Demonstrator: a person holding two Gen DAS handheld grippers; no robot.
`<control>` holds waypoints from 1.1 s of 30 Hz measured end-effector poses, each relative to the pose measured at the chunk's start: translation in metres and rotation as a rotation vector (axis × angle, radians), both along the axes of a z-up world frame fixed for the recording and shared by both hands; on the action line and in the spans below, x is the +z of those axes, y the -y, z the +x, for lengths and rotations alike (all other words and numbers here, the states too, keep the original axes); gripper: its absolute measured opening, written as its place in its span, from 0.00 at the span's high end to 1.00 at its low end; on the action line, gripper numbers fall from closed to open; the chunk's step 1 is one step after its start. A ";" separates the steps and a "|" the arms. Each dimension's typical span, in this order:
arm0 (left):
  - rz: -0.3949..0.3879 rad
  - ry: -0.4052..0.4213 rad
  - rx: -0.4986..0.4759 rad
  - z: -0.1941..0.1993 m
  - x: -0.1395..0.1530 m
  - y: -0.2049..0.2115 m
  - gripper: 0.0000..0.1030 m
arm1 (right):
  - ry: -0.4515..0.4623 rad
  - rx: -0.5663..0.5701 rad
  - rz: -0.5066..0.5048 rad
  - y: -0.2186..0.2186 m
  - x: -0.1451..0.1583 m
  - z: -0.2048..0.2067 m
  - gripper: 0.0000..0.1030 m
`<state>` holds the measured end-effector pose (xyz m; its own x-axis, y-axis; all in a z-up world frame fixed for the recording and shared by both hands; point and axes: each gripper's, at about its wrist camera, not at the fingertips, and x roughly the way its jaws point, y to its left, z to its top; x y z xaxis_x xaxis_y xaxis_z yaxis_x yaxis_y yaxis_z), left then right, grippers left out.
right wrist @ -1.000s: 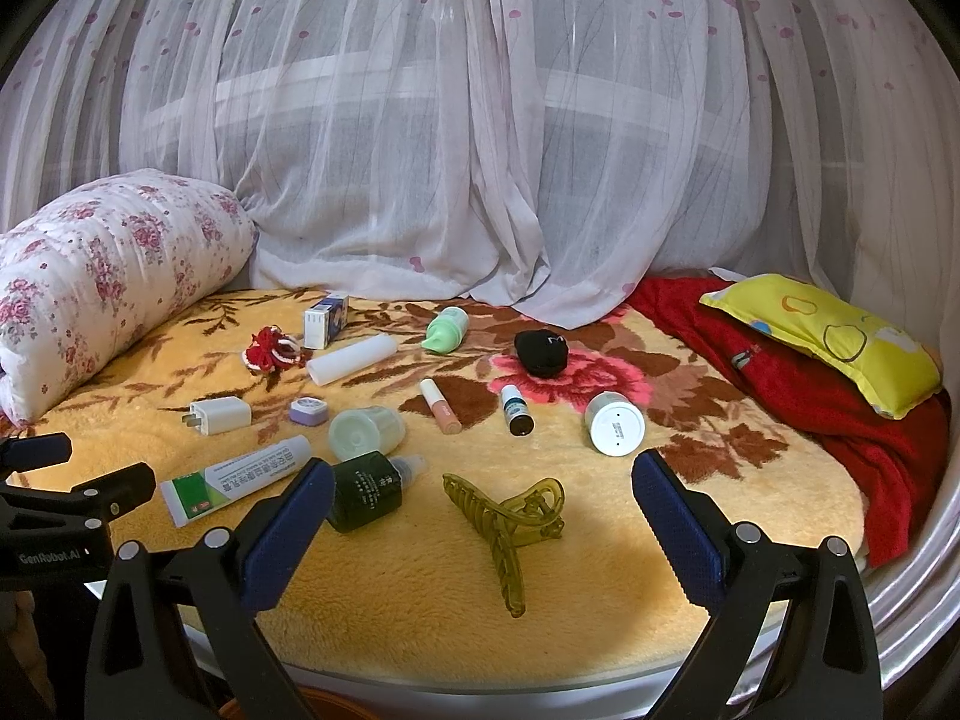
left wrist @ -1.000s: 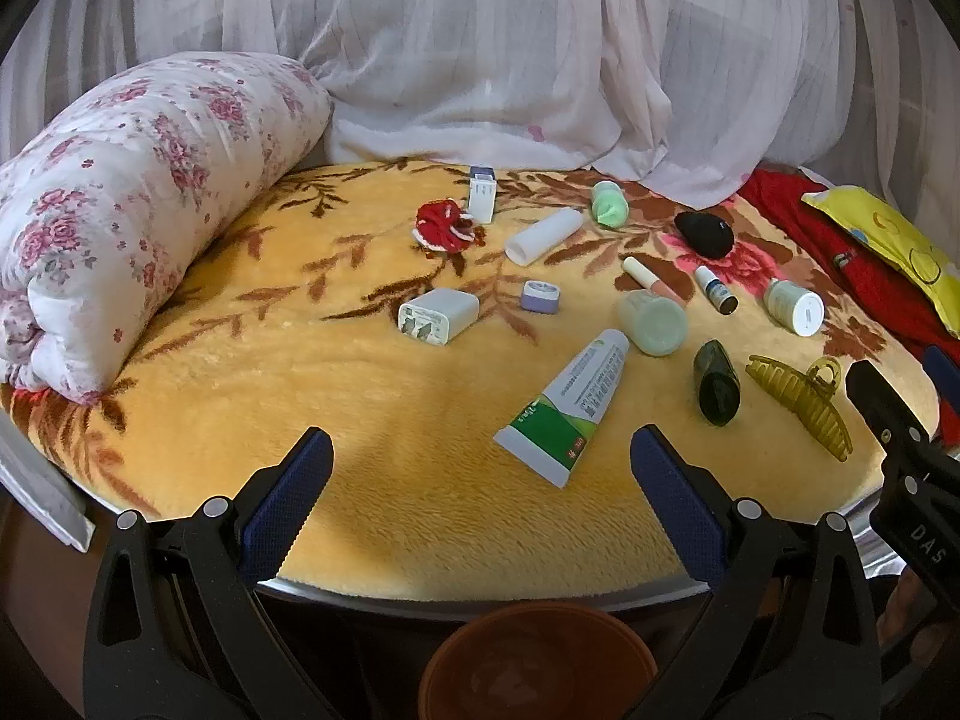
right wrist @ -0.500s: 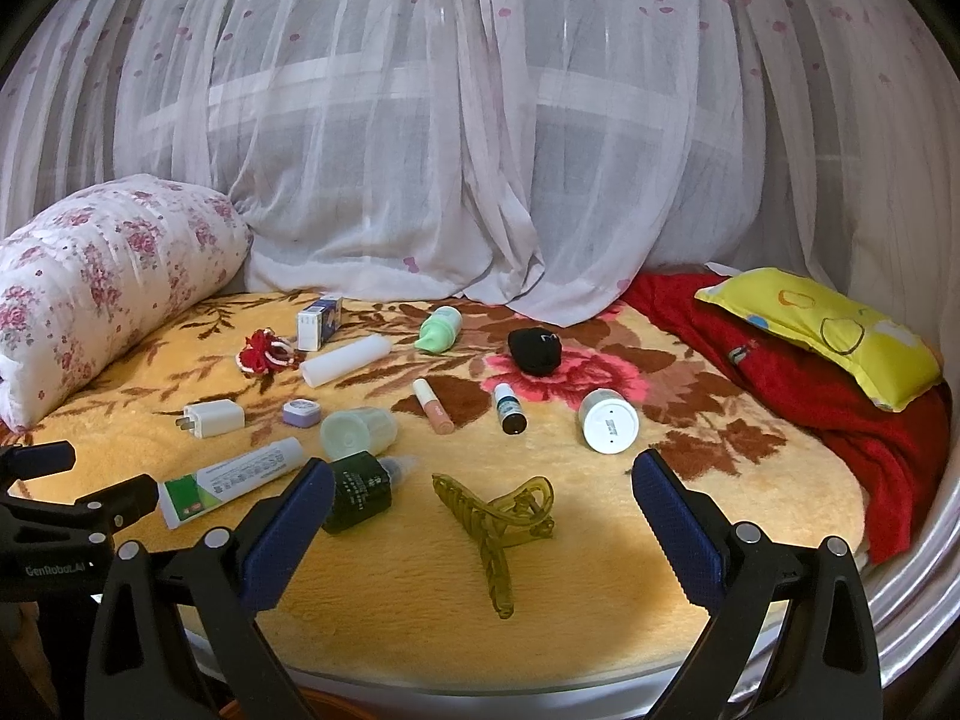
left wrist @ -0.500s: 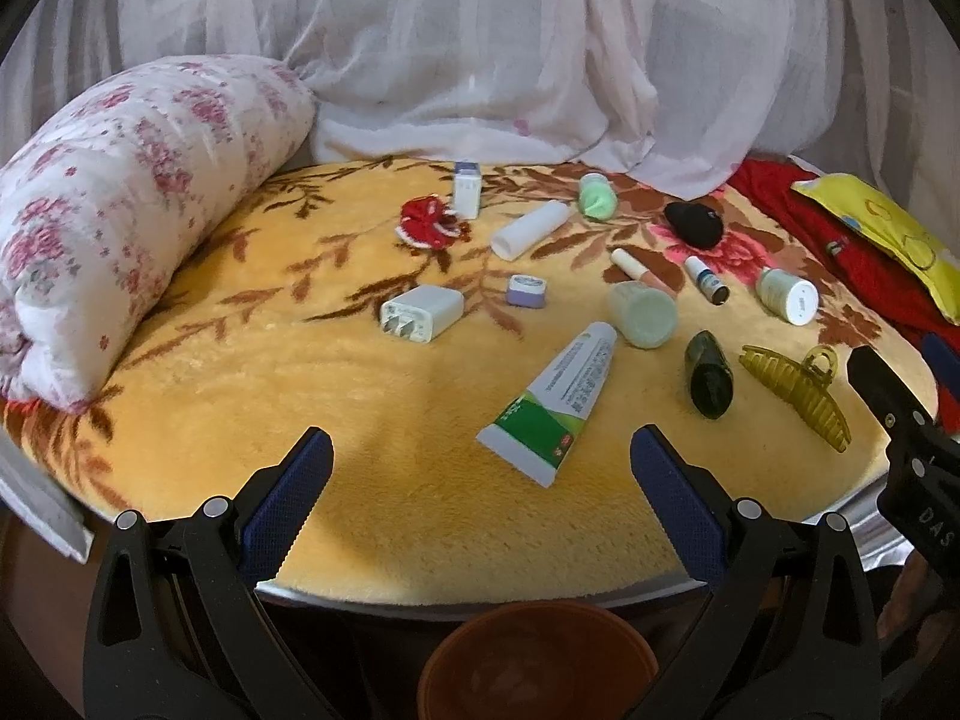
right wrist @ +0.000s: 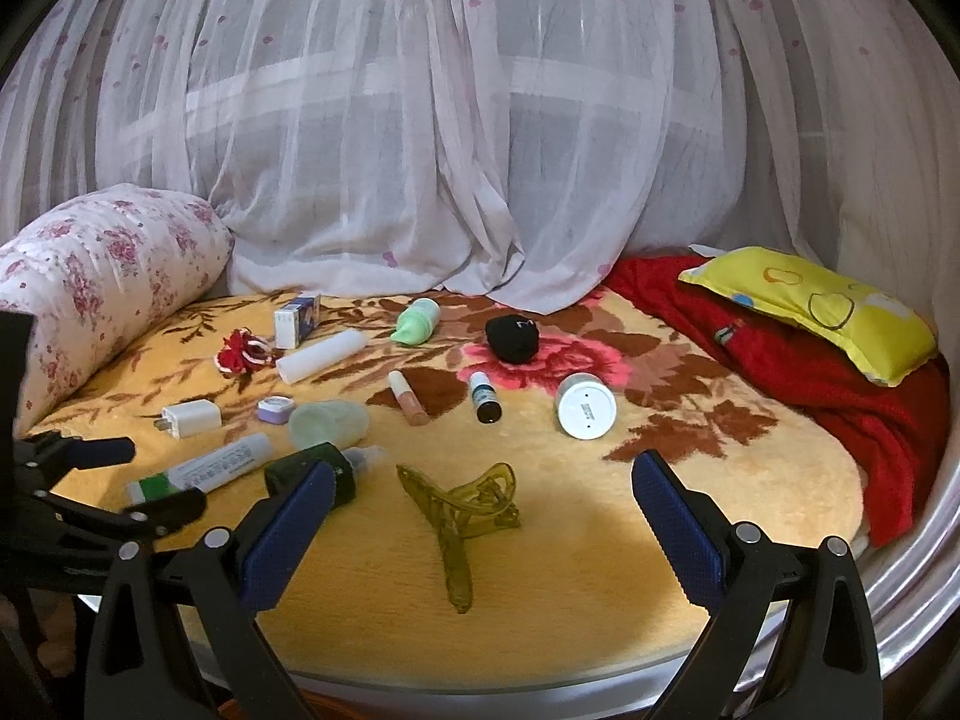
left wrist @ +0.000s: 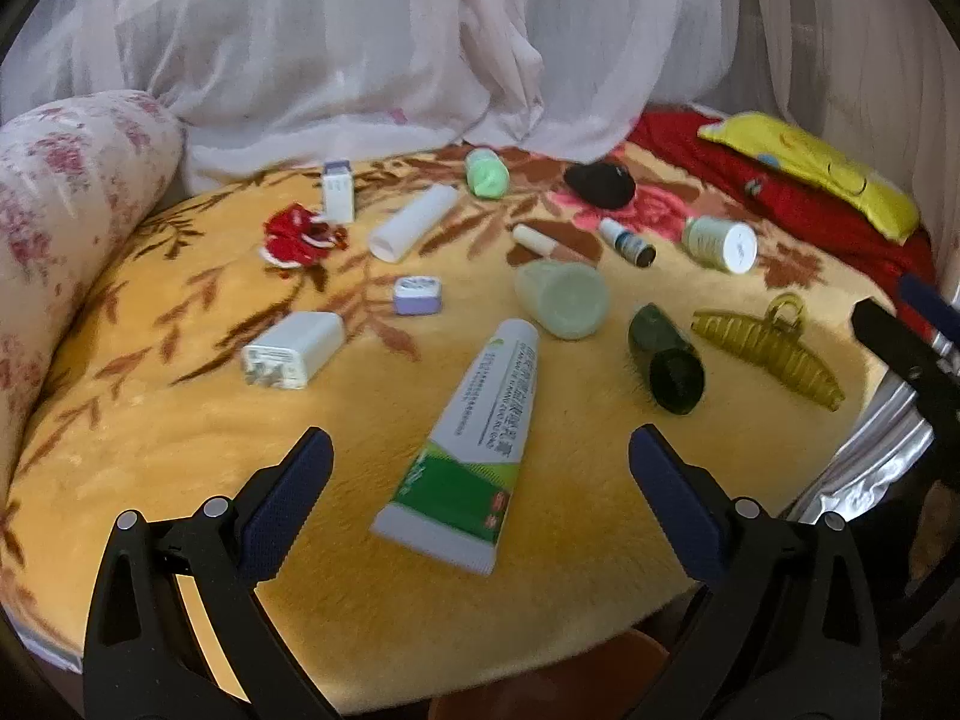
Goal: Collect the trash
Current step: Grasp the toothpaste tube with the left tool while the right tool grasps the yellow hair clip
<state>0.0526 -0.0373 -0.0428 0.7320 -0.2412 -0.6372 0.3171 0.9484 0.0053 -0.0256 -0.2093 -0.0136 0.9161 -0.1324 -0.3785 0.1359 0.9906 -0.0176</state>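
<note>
Approach step, nothing picked yet; left hand-held gripper (left wrist: pixel 480 468) spread wide, empty, hovering over the near edge of the bed (left wrist: pixel 180 450) with the toothpaste tube (left wrist: pixel 474 438) lying flat between its jaws, cap end pointing away; likely first pick; next move calls for lowering onto the tube body and closing across its width, flat crimped end nearest; soft plush underneath, so risk of pinching blanket. Left to right beyond: white charger (left wrist: pixel 294 350), small lilac case (left wrist: pixel 419 295), pale green cup (left wrist: pixel 564 299), dark green bottle (left wrist: pixel 666 360), amber hair claw (left wrist: pixel 774 354); right hand-held gripper (right wrist: pixel 480 510) also spread apart, empty, claw centred in its view. Writing: tube shows rows of Chinese print plus green band, too blurred to read; label on white jar (right wrist: pixel 586 406) illegible.
</note>
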 end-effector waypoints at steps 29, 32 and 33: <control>-0.093 -0.024 -0.049 -0.001 0.002 0.001 0.69 | -0.150 0.022 -0.081 -0.001 -0.037 0.057 0.05; -0.099 -0.022 -0.051 -0.002 0.002 0.000 0.69 | -0.167 0.017 -0.093 0.000 -0.040 0.067 0.05; -0.099 -0.024 -0.052 -0.002 0.002 0.000 0.69 | -0.173 0.018 -0.094 0.001 -0.042 0.070 0.05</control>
<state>0.0509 -0.0377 -0.0409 0.7018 -0.3407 -0.6257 0.3646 0.9263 -0.0954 0.0448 -0.2101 -0.0554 0.8409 -0.1591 -0.5173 0.1052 0.9856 -0.1321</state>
